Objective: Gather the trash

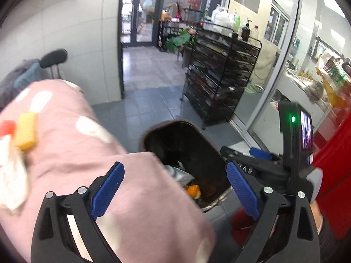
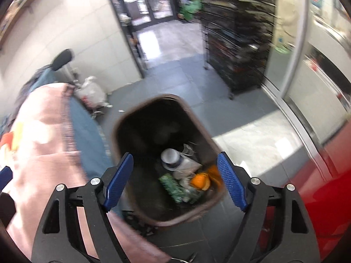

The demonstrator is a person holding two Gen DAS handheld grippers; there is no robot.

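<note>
A brown trash bin (image 1: 151, 131) stands on the floor beside a pink cloth (image 1: 65, 131). Inside it lie an orange peel (image 1: 193, 191), a white cup (image 2: 170, 156) and a green packet (image 2: 172, 186). My left gripper (image 1: 174, 165) hangs open above the bin's near rim, over the cloth's edge, with nothing between its fingers. My right gripper (image 2: 175, 154) is open too and empty, directly over the bin (image 2: 122, 122) and the orange peel (image 2: 199, 180). On the cloth at far left lie a yellow piece (image 1: 26, 131), a red-capped item (image 1: 6, 127) and crumpled white paper (image 1: 11, 175).
A black wire rack (image 1: 221, 74) stands behind the bin by a glass partition (image 1: 274, 65). A red surface (image 2: 329, 186) runs along the right. A chair (image 1: 53, 58) and a white bag (image 2: 92, 89) sit by the left wall. Grey tiled floor (image 1: 149, 70) leads to a doorway.
</note>
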